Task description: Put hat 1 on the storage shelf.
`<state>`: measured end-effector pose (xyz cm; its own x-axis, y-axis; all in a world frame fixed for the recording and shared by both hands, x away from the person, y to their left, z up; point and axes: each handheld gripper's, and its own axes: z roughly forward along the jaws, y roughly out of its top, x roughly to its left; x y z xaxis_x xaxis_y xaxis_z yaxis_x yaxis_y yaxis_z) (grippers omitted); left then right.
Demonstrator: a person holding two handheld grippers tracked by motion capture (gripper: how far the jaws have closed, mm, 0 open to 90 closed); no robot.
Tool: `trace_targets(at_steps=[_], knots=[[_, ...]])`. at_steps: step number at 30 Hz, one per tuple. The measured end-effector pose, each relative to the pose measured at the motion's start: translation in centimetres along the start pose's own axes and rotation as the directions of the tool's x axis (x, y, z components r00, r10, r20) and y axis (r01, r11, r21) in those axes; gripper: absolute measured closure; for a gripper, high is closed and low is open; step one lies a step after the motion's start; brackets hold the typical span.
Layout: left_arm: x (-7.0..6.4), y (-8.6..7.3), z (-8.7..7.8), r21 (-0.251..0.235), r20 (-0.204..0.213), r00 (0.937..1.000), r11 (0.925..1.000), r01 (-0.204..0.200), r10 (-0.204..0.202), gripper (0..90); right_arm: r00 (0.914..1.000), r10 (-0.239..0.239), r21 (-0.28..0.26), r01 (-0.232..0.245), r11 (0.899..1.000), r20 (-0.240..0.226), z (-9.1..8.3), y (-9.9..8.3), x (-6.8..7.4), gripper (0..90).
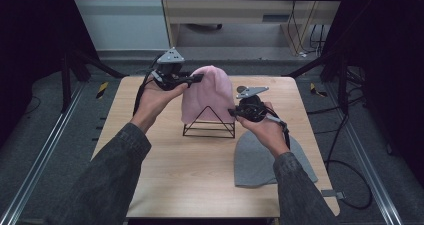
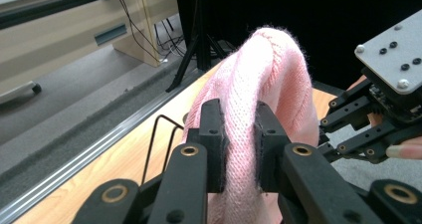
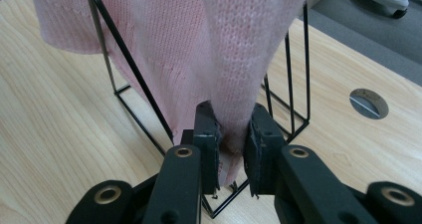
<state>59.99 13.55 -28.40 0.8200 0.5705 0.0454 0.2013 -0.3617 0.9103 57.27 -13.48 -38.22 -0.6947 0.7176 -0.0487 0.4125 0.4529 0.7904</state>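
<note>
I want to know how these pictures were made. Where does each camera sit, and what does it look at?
High view: above the table, looking forward and down; both forearms, left claw, right claw.
Left gripper view: on the left claw, facing the pink hat.
Right gripper view: on the right claw, facing the wire stand.
All views share the pink hat.

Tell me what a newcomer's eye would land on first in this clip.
The pink knit hat draped over a black wire stand at the table's centre, pinched from both sides: the left gripper clamps a fold near its top, the right gripper its lower edge. A grey hat lies flat on the wooden table, near the person's right forearm.
</note>
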Motion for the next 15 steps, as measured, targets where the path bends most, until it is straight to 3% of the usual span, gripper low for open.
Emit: trace_targets(at_steps=[8,15], knots=[[-0.4,-0.9,0.1,0.038,0.013,0.9999,0.9993,-0.003,0.002,78.3,1.0,0.007,0.028,-0.007,1.0,0.005,0.5,-0.5,0.0,74.6],[-0.5,-1.8,0.3,0.049,0.009,1.0,0.9988,0.001,-0.001,78.8,0.9986,0.036,0.032,-0.037,0.999,0.038,0.0,-1.4,-0.1,56.3]])
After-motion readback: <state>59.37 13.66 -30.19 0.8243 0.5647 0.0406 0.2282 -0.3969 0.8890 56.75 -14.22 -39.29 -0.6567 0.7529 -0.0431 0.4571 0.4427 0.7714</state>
